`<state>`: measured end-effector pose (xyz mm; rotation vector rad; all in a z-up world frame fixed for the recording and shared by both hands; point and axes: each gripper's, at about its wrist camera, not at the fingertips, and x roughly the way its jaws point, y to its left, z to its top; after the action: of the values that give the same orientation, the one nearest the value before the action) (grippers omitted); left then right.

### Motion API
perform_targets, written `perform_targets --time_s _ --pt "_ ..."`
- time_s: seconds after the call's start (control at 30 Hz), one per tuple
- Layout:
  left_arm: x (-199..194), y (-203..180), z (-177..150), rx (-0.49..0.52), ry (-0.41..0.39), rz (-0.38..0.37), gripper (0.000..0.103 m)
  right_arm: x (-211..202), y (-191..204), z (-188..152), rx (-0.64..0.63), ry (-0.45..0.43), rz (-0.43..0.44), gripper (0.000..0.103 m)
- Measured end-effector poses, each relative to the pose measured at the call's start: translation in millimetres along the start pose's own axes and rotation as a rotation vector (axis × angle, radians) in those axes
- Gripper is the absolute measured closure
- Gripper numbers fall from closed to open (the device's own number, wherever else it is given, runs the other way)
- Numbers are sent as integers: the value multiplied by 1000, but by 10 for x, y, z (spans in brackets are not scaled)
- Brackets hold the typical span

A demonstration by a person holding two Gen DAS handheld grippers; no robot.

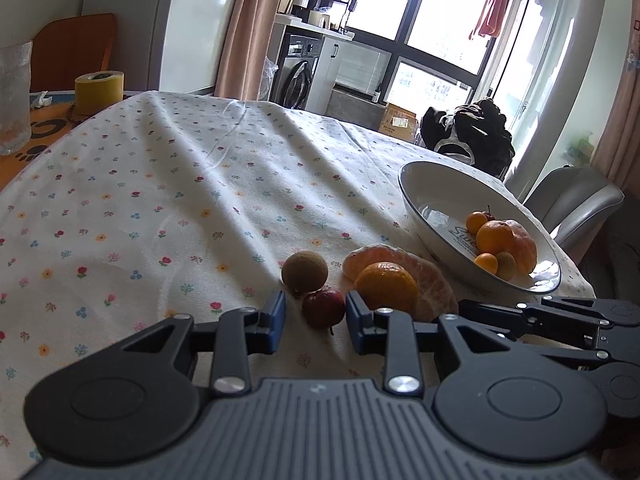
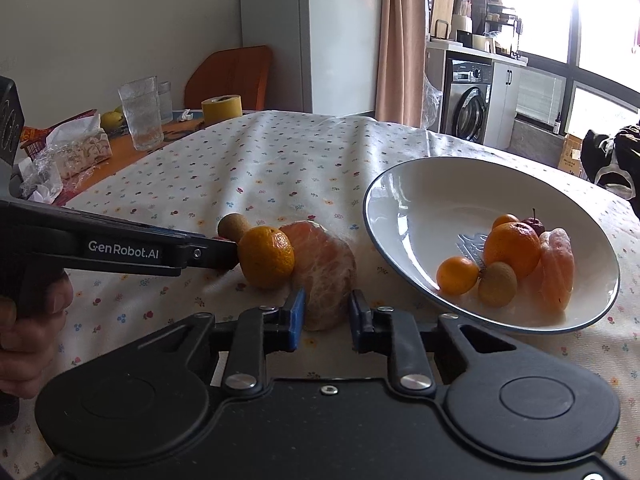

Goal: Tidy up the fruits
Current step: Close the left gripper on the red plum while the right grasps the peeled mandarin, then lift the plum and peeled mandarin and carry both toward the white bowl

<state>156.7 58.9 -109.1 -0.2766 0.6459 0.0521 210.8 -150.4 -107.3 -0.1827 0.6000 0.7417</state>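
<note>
My left claw stood open around the red fruit on the cloth, pads not touching it. My right claw gaped around the peeled orange, beside the mandarin. The bowl held more fruit to the right.

Glossy ceramic bowl on matt floral cotton tablecloth
</note>
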Motion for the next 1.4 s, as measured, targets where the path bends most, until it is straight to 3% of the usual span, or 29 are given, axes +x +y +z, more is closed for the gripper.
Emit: perform_targets --time_s 0.07,0.37,0.87,0.93,1.17,1.4 --pt "-1 0 -2 4 -2 -10 82 -23 -17 -4 17 9 15 84" --pt "-146 53 4 -4 -32 1 82 76 19 16 16 13 9 66" --pt "-306 364 40 -92 -69 5 82 348 308 127 -139 2 -70 42" --pt "-342 415 42 -100 -78 12 82 369 319 150 -140 4 -66 42" --pt "-383 482 2 -115 -74 22 82 337 351 121 -153 -8 -102 63" --pt "-454 493 -9 -114 -84 31 82 291 373 133 -155 -19 -103 69"
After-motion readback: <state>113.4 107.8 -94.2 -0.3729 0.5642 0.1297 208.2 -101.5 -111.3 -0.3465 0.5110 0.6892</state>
